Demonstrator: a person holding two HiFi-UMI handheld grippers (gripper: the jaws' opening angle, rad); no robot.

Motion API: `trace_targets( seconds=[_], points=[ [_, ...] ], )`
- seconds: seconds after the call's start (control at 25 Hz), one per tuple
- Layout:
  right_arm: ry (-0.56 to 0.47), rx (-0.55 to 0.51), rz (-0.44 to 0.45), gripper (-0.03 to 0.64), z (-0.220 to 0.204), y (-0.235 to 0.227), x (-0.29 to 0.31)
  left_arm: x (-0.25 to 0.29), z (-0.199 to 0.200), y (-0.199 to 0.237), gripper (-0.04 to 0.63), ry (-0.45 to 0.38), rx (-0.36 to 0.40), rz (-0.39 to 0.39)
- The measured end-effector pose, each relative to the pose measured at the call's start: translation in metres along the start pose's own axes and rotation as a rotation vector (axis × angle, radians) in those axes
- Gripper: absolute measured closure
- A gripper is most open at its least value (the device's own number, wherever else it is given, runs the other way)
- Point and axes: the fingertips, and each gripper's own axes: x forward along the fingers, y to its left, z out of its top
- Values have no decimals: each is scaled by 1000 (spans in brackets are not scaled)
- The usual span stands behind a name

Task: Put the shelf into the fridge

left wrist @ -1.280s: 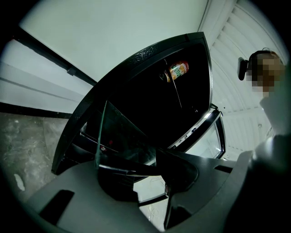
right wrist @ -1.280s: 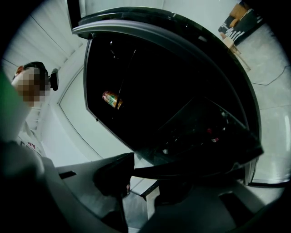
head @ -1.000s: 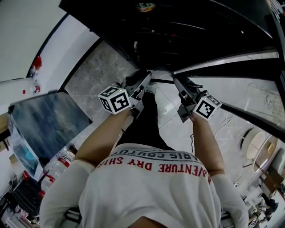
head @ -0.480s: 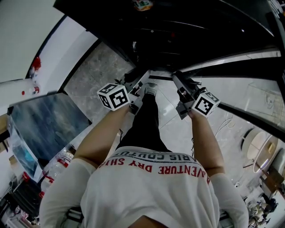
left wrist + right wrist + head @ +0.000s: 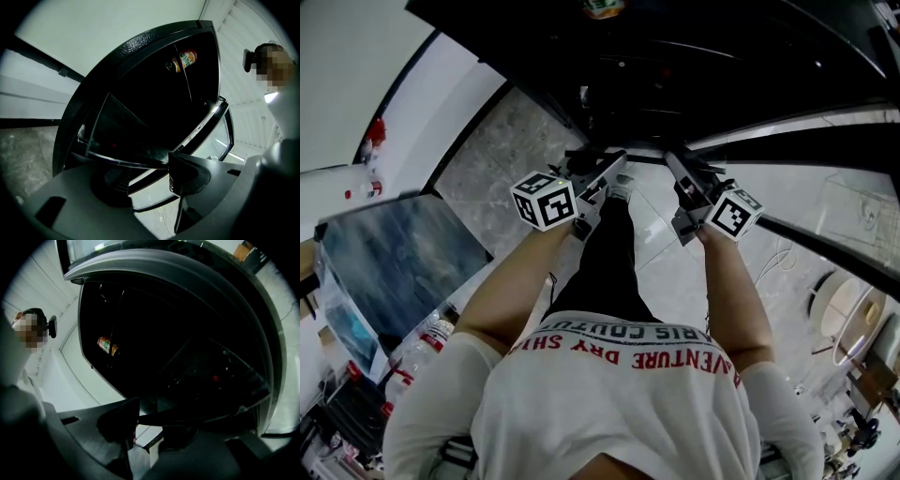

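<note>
Left hand-held gripper (image 5: pixel 609 169): jaws opening, wide apart. Near edge of glass shelf (image 5: pixel 122 136) lies between them; pads not seen pressing on it.
Right hand-held gripper (image 5: pixel 680 171): jaws closing, clamped on same near edge, further right.
Shelf: far part reaches into dark fridge (image 5: pixel 694 66) opening, near edge outside at both grippers.
Labelled bottle (image 5: pixel 183 59): far inside fridge, well apart from shelf.
Both forearms stretched toward fridge.
Grey speckled floor (image 5: pixel 502 150) left of fridge.
</note>
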Motion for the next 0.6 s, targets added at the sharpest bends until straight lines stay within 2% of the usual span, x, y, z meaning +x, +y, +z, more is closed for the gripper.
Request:
trace_targets(
  seconds=[0.16, 0.36, 0.6],
  points=[
    [-12, 10, -5, 492, 0, -1, 1, -2, -11, -4, 353, 2, 0, -1],
    [-13, 19, -6, 494, -1, -7, 1, 14, -37, -18, 351, 60, 3, -43],
    [-15, 25, -7, 495, 0, -8, 1, 33, -39, -34, 359, 74, 16, -78]
  ],
)
